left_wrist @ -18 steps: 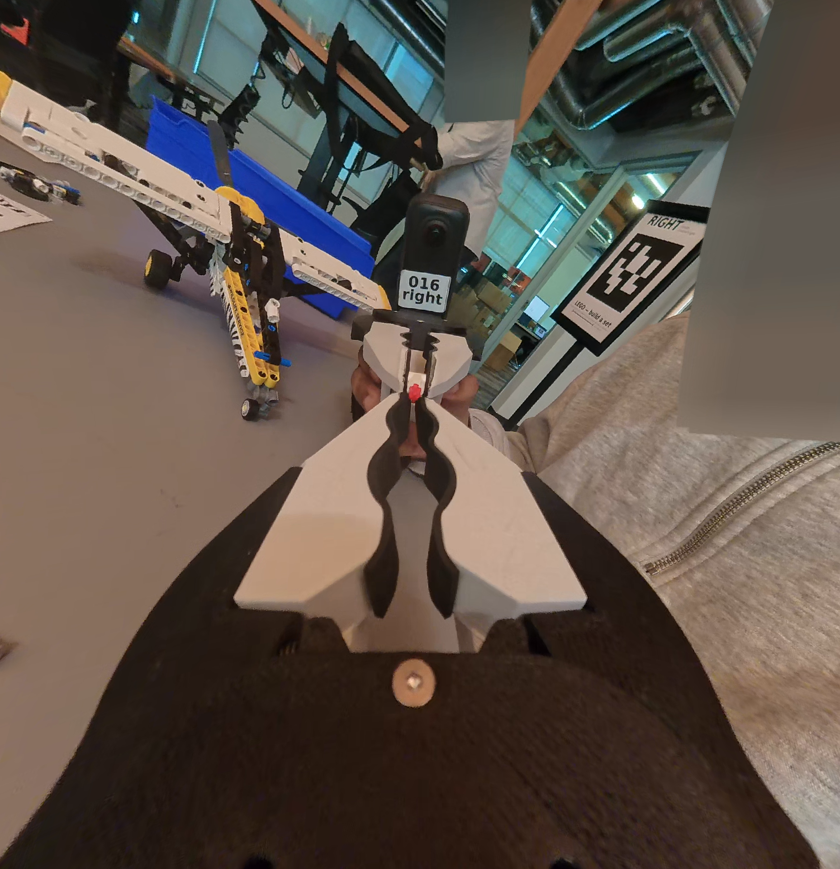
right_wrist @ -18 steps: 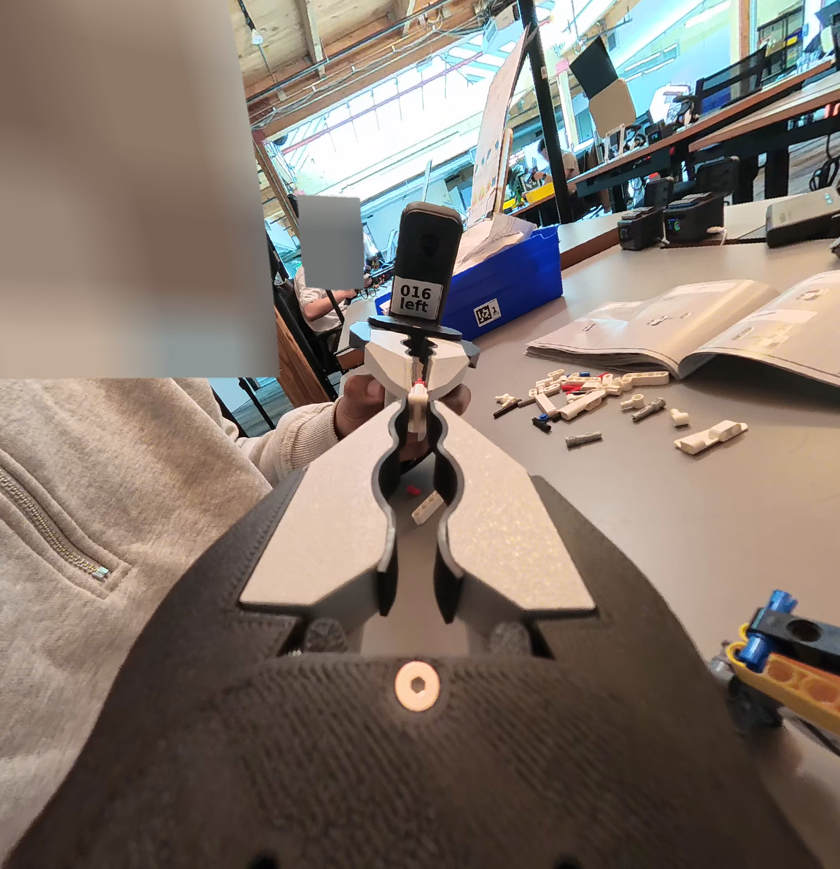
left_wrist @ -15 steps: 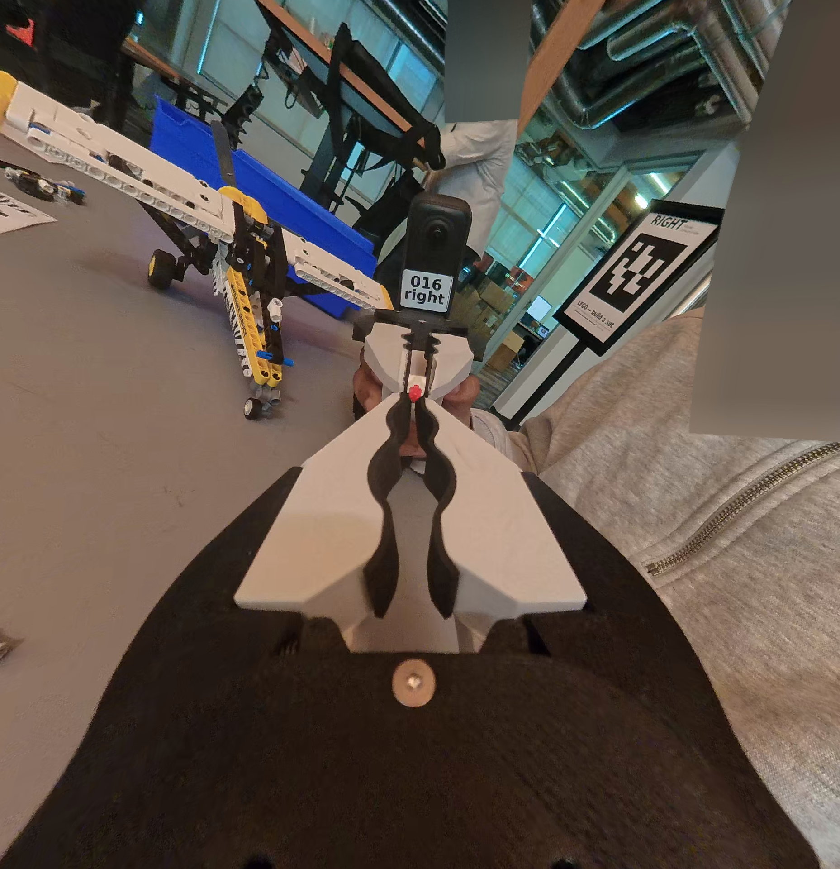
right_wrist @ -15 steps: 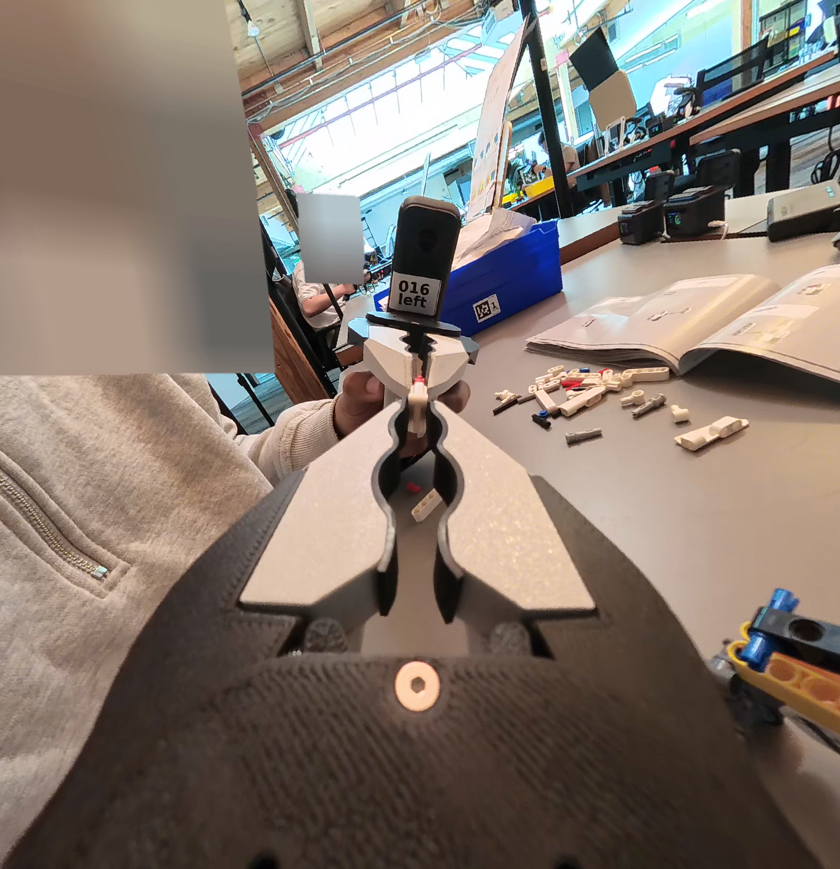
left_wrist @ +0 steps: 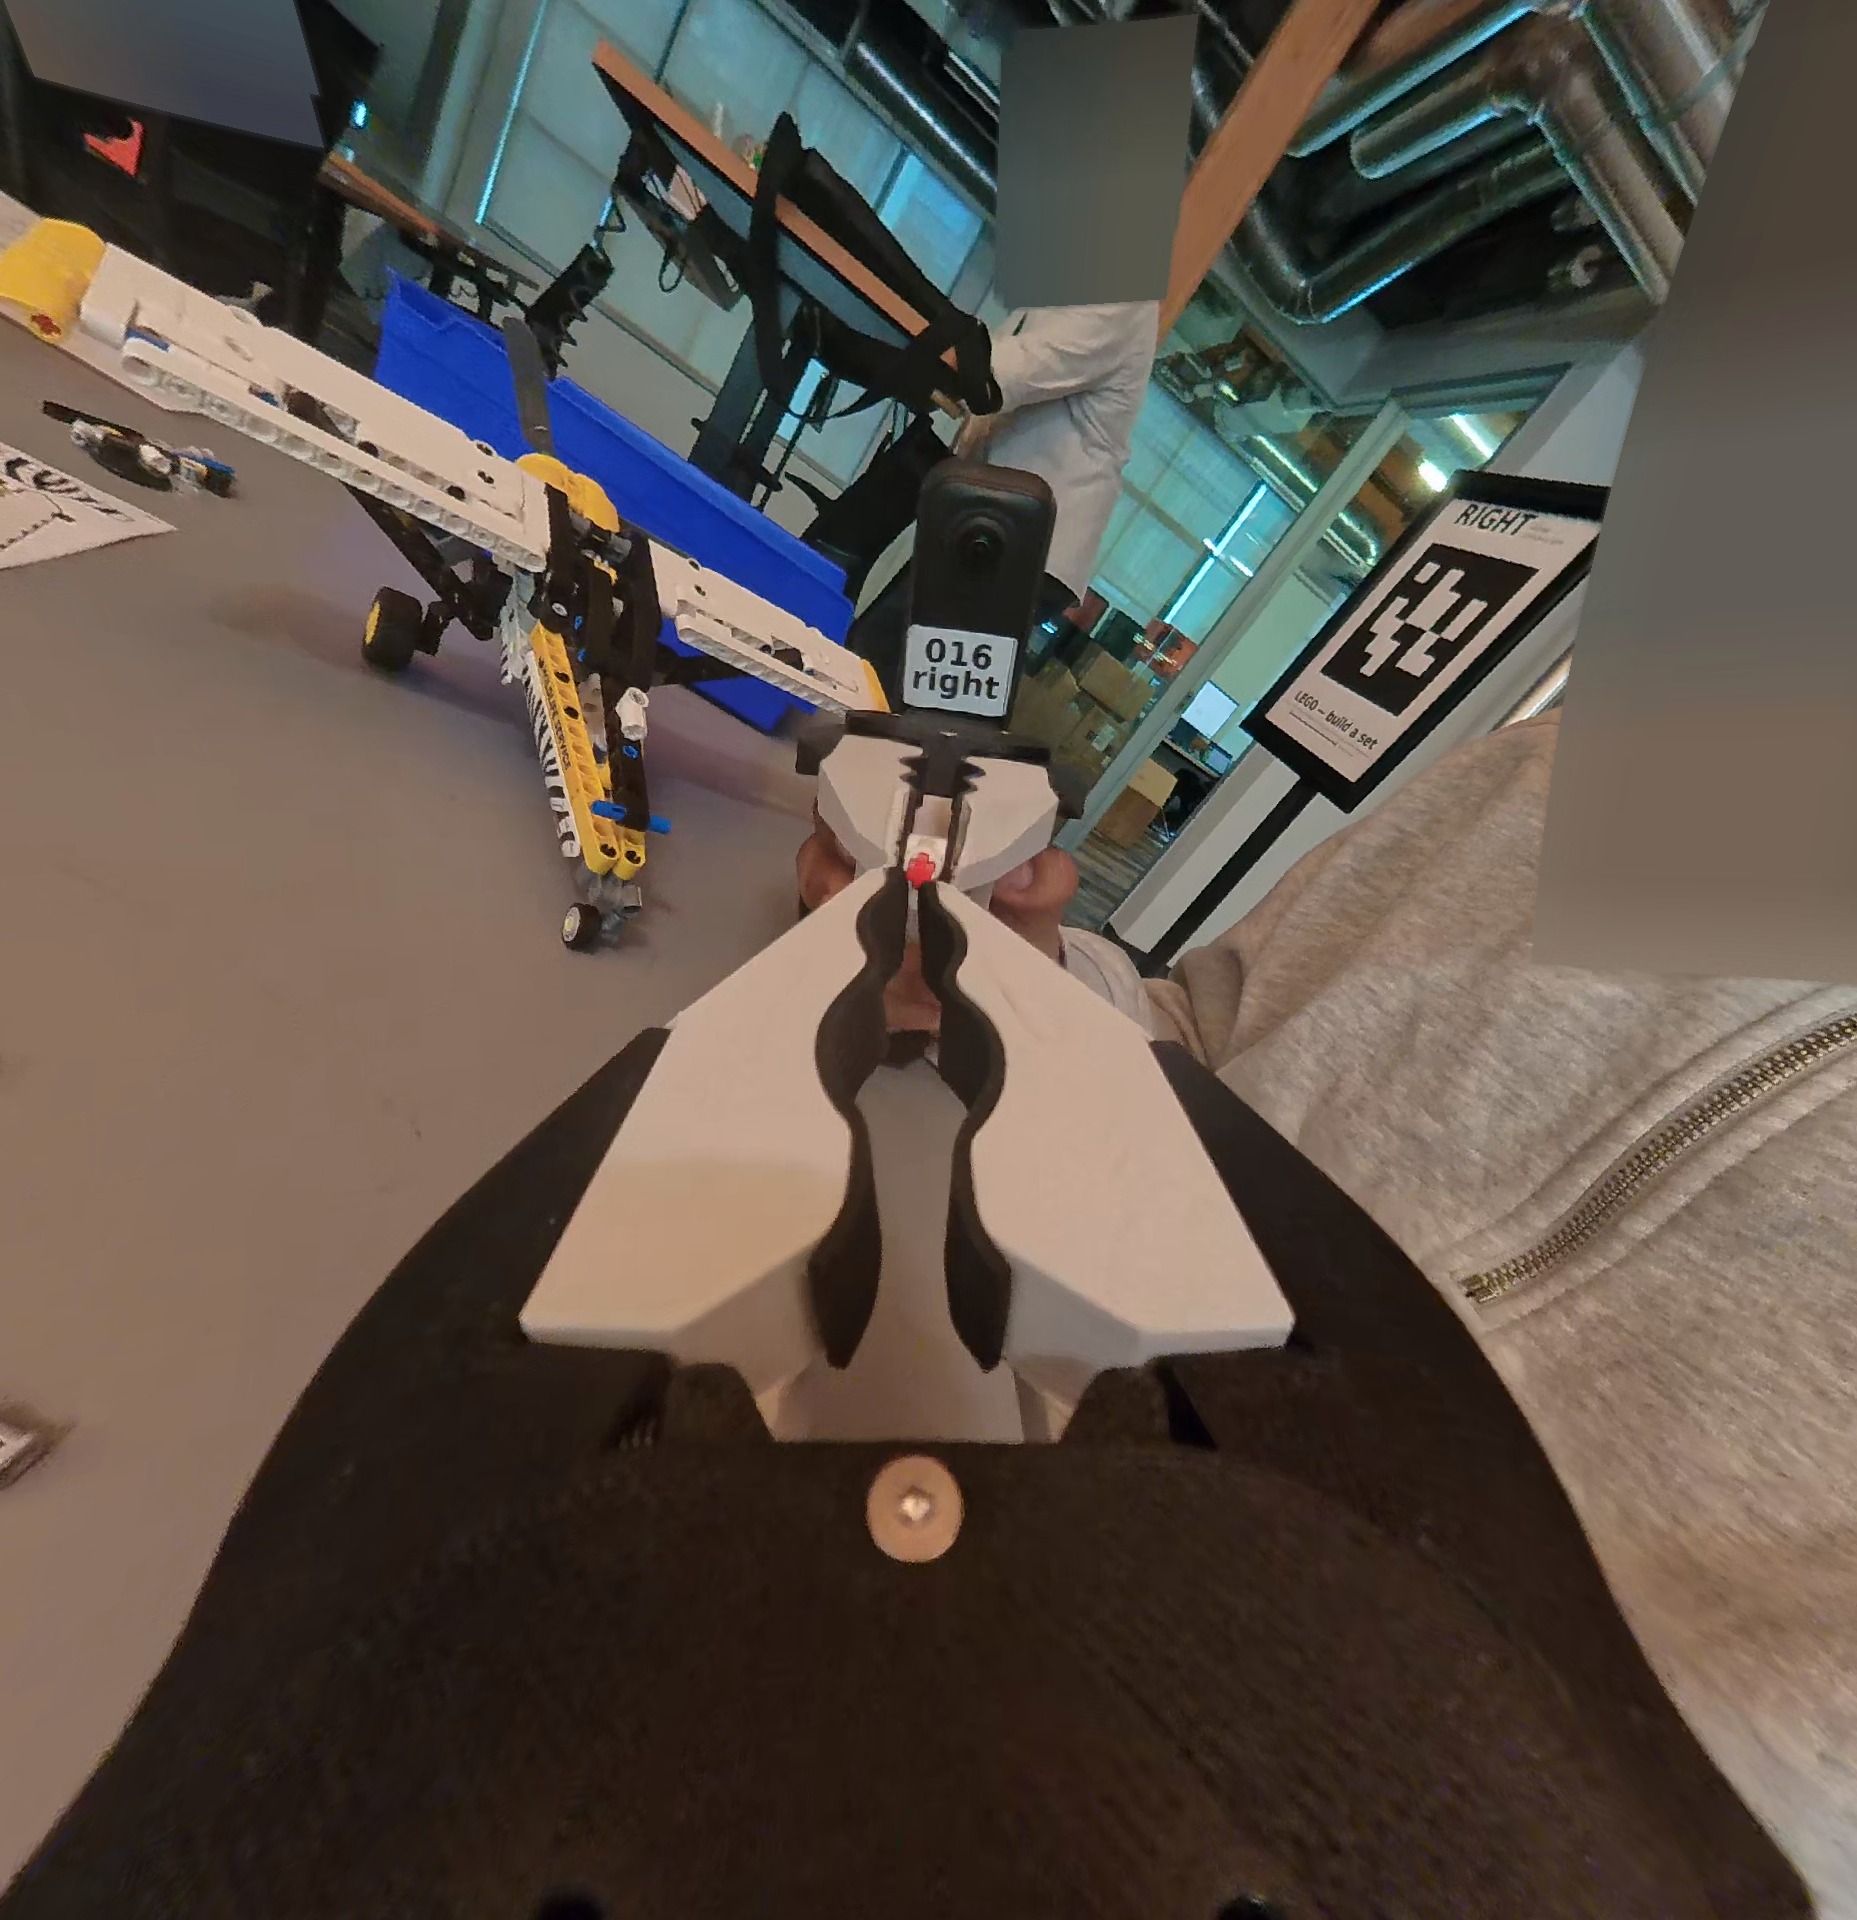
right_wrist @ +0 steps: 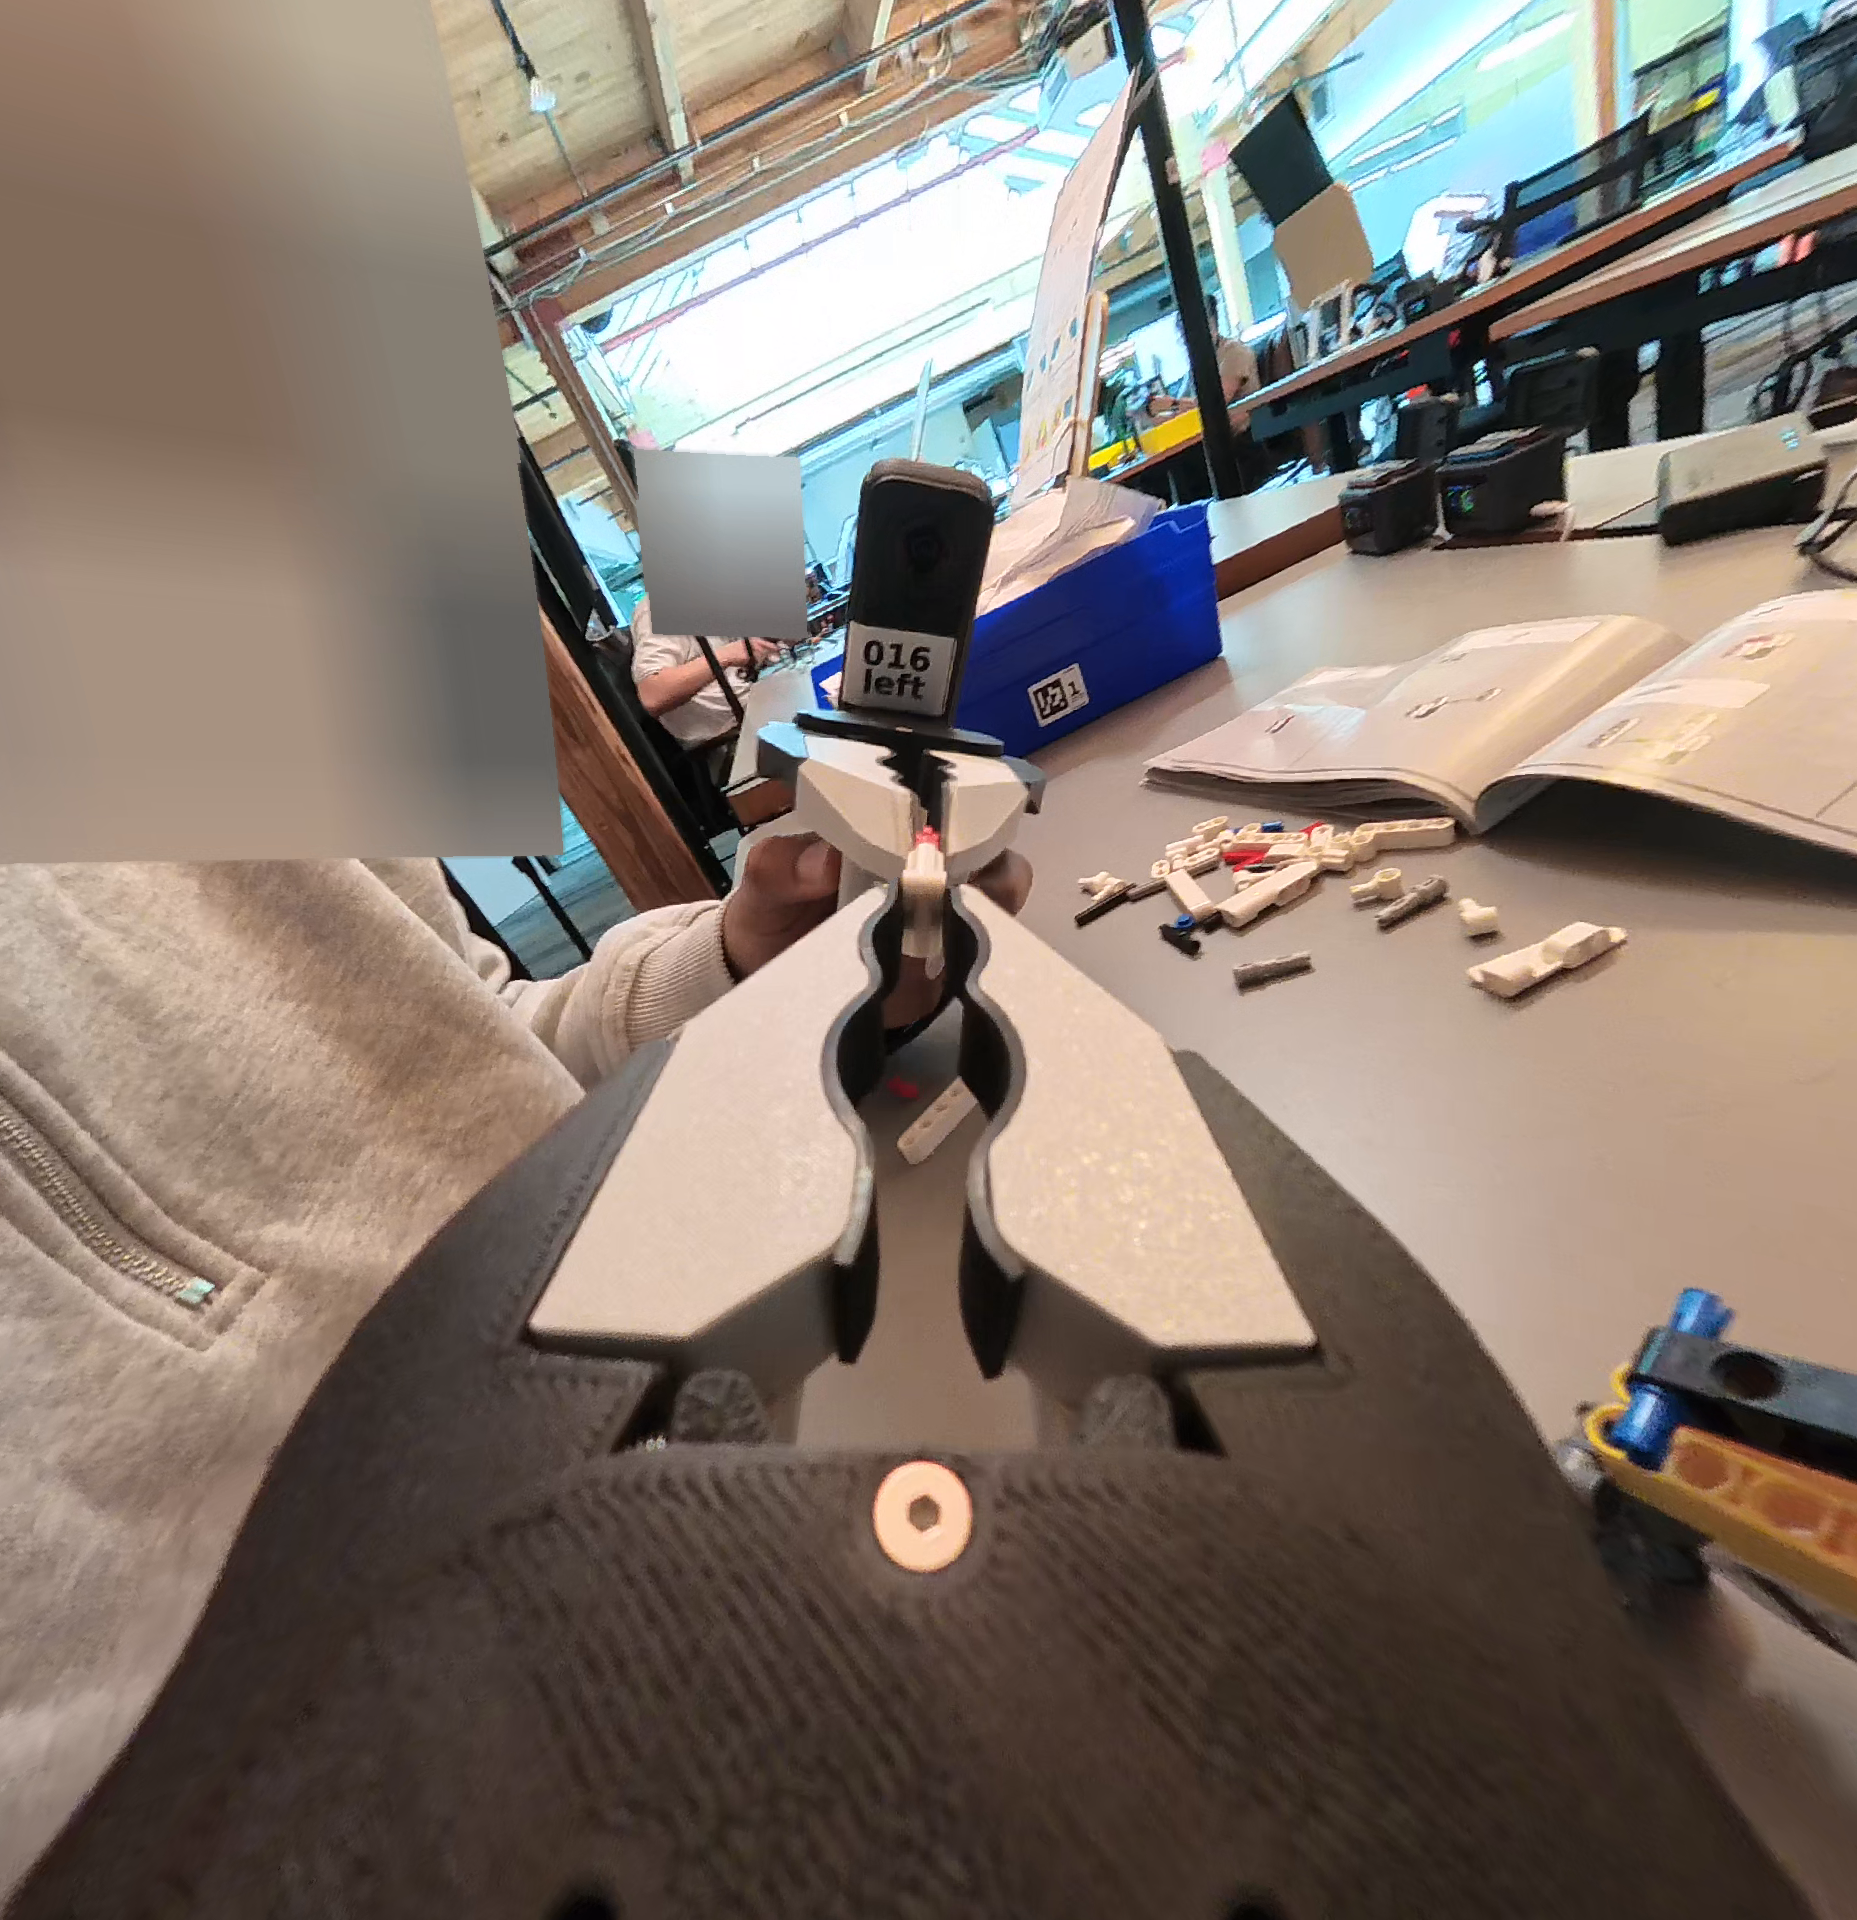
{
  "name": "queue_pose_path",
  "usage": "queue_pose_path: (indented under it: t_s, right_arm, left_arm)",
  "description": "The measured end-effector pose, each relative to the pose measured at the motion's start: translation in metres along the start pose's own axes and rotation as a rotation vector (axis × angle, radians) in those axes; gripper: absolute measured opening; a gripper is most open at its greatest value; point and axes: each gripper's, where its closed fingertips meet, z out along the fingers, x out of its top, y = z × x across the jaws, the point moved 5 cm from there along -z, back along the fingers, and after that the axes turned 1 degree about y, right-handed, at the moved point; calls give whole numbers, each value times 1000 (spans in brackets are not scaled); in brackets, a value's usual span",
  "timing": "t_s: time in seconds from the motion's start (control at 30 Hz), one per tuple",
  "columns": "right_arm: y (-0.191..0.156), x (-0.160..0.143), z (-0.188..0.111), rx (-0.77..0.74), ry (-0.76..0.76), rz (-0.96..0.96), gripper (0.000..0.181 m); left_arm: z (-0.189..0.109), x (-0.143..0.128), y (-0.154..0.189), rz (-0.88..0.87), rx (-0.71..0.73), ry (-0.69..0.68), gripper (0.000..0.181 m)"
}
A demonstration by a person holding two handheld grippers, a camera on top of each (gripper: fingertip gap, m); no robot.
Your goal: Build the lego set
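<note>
Left tongs (left_wrist: 919, 891) pinch a red pin (left_wrist: 919, 869); right tongs (right_wrist: 922, 902), at twelve o'clock, grip a white piece (right_wrist: 922, 896). Align them squarely, then press gently.

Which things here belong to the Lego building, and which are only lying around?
Belong to the job: white piece with red pin, in the right gripper; left gripper facing it; loose parts; open booklet; part-built plane.

Lying about: blue bin; black devices behind the booklet; sign stand.
</note>
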Motion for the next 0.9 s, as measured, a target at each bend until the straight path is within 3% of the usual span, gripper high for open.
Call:
queue_pose_path:
  t_s: [0.2,0.33,0.4,0.47,0.63,0.8,0.9]
  right_arm:
    - [6,8,-8,-60,65,-17,5]
    - [12,10,-17,-86,87,42,5]
    - [12,3,-20,-114,31,71,6]
    - [10,-5,-25,-133,-32,121,6]
    - [16,-30,-32,-189,-246,313,6]
    - [22,-42,-36,-194,-254,464,6]
    - [23,-42,-41,-213,-245,489,6]
  left_arm:
    - [-1,-5,-12,-4,120,-48,7]
    - [2,-24,-27,-100,329,-231,25]
    - [0,-38,-30,-63,450,-319,38]
    - [-2,-49,-29,6,551,-355,40]
    - [7,-63,-24,37,586,-466,50]
    - [14,-71,-23,99,627,-572,59]
    - [18,-76,-18,153,614,-619,47]
